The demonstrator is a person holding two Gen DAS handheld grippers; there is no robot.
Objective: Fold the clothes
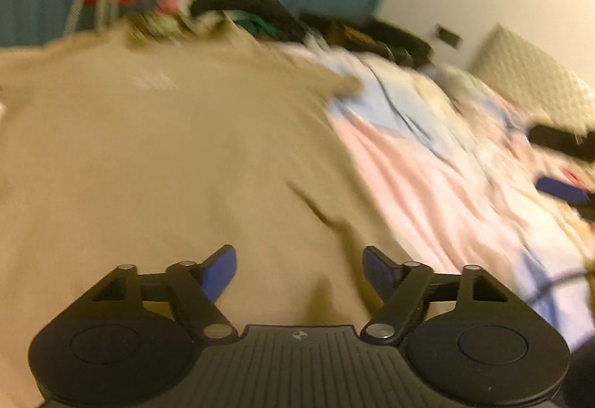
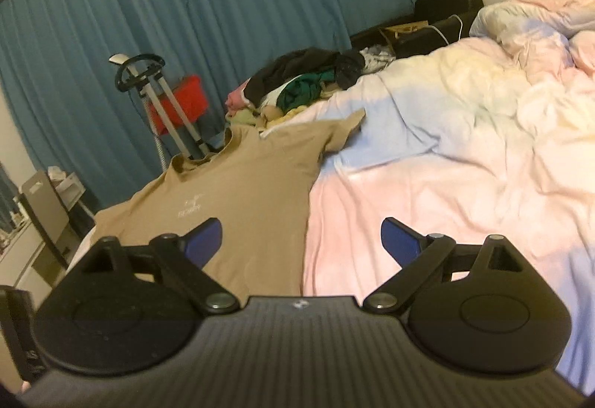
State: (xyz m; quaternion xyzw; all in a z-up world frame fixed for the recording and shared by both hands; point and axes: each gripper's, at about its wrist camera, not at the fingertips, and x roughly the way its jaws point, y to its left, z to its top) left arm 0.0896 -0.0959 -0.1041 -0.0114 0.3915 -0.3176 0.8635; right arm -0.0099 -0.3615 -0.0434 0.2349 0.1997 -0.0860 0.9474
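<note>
Right wrist view: tan shirt [image 2: 238,181] lies flat on the bed [image 2: 427,166], at 11 o'clock from the right gripper [image 2: 301,240], jaws wide, empty. Left gripper [image 1: 299,272] hovers over it, jaws apart, empty.

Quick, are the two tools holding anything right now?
Left tool: open, empty, over the tan shirt.
Right tool: open wide, empty, above the shirt's edge and the bedding.
</note>
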